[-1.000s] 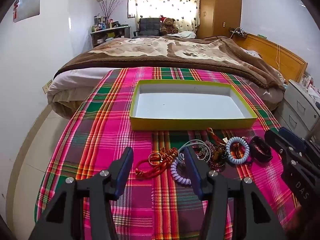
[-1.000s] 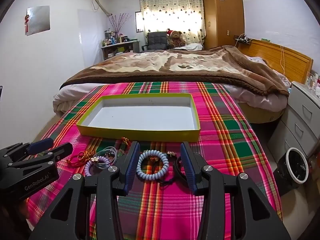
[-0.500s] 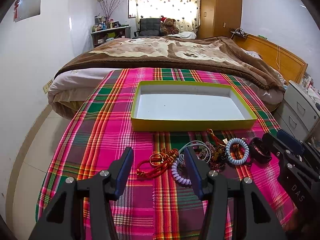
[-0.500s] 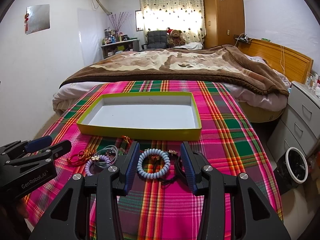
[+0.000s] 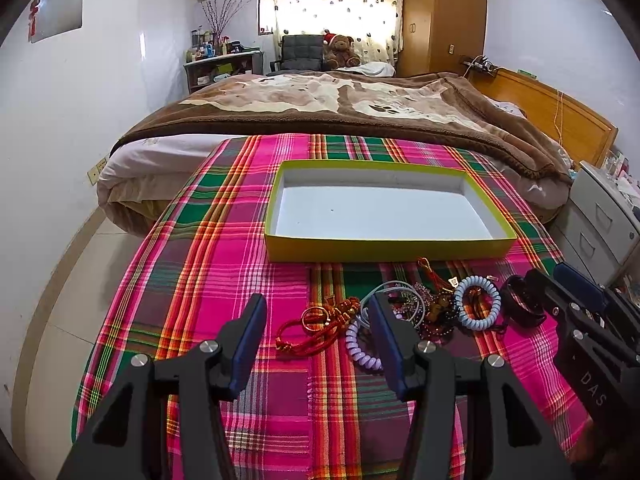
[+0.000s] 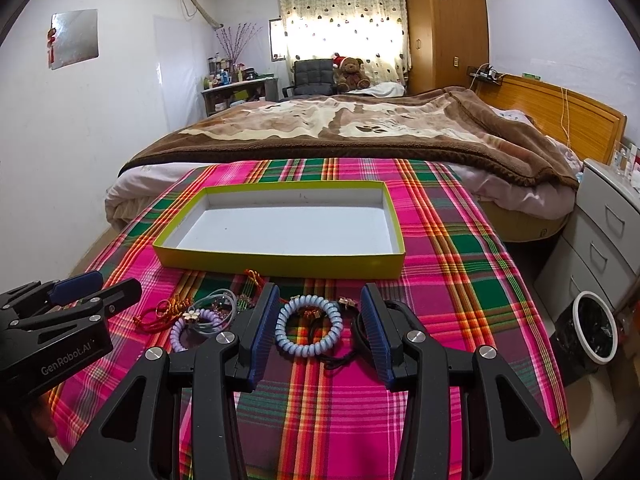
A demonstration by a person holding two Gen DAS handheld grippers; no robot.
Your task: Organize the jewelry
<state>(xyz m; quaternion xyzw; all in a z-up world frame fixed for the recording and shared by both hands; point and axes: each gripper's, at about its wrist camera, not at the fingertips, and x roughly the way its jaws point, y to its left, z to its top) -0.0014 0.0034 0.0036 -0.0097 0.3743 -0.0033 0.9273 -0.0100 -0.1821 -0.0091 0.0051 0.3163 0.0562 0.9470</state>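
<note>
Nothing's been picked yet: both the left gripper [image 5: 318, 330] and right gripper [image 6: 320, 330] are held with jaws spread over the jewelry [image 5: 404, 310] heaped on the tabletop before the empty box [image 6: 280, 260], so one loop, the blue coil [image 6: 310, 326], should be pinched alone to avoid tangles.

Desk under a plaid cloth [image 5: 208, 280] is carrying a yellow-rimmed tray [image 5: 384, 250] toward the far side. Nearer, jewelry is lying in a row on the cloth: red cord charm [image 5: 316, 326], lilac coil bracelet [image 5: 360, 350], bead tangle [image 5: 430, 310], pale blue coil bracelet [image 6: 310, 328], black band [image 5: 520, 306].
</note>
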